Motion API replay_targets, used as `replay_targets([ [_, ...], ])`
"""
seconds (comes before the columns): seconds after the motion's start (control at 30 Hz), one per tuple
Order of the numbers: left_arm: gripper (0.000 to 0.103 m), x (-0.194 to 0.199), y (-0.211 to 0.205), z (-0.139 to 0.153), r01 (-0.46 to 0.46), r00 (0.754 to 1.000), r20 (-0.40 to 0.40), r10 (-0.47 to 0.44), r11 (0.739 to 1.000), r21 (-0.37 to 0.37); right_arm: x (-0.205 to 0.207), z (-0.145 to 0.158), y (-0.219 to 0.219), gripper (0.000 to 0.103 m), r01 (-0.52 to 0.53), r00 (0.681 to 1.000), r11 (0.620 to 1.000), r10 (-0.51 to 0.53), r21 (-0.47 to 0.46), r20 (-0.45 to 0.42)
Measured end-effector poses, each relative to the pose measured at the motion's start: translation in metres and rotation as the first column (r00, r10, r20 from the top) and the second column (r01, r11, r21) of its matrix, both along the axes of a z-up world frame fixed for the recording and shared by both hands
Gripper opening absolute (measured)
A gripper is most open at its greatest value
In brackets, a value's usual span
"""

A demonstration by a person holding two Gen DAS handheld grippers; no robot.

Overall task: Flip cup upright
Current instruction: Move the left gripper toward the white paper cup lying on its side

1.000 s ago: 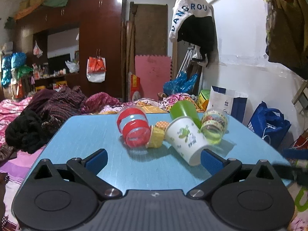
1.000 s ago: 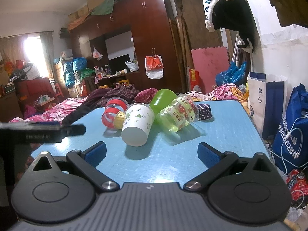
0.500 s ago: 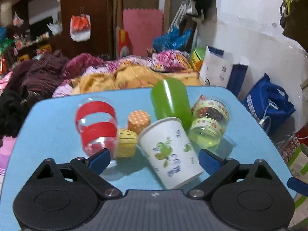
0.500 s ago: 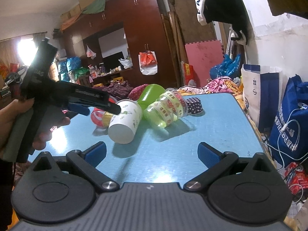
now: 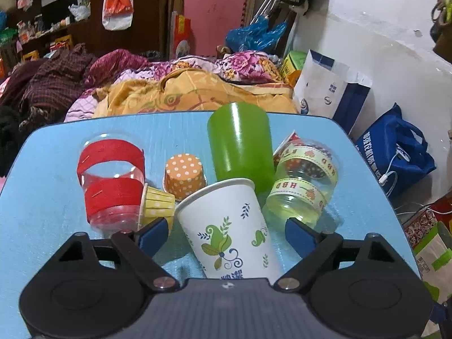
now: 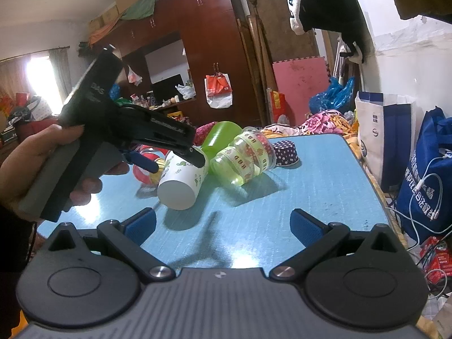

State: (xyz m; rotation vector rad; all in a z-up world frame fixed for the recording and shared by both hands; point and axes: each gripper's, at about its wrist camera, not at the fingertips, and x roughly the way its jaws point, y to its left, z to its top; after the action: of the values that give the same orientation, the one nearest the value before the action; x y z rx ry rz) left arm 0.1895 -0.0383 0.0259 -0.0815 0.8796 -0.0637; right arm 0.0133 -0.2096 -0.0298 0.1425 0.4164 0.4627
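paper cup [image 5: 226, 226] lies on its side mid-counter [image 5: 42, 197], just in front of the green cup [image 5: 240, 141]. left tool [image 5: 226, 233] straddles it, spread wide, probably lining up a grab. right tool [image 6: 223, 224] hangs back, also spread and empty.
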Motion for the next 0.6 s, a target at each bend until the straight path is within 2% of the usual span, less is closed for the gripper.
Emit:
replay_targets([
  [0.37, 0.077, 0.008, -0.001, -0.011, -0.01, 0.999, -0.045, 0.01, 1.0, 0.004, 0.0, -0.001, 0.001, 0.102, 0.0, 1.0, 1.0, 0.0, 0.002, 0.001],
  [0.47, 0.076, 0.004, -0.003, -0.01, 0.002, 0.999, -0.039, -0.001, 1.0, 0.022, 0.0, -0.001, 0.001, 0.102, 0.001, 1.0, 1.0, -0.001, 0.002, 0.001],
  [0.6, 0.076, -0.012, 0.0, -0.005, 0.029, 0.999, -0.017, -0.029, 1.0, 0.008, 0.0, -0.002, -0.001, 0.102, 0.004, 1.0, 1.0, -0.004, 0.007, -0.001],
])
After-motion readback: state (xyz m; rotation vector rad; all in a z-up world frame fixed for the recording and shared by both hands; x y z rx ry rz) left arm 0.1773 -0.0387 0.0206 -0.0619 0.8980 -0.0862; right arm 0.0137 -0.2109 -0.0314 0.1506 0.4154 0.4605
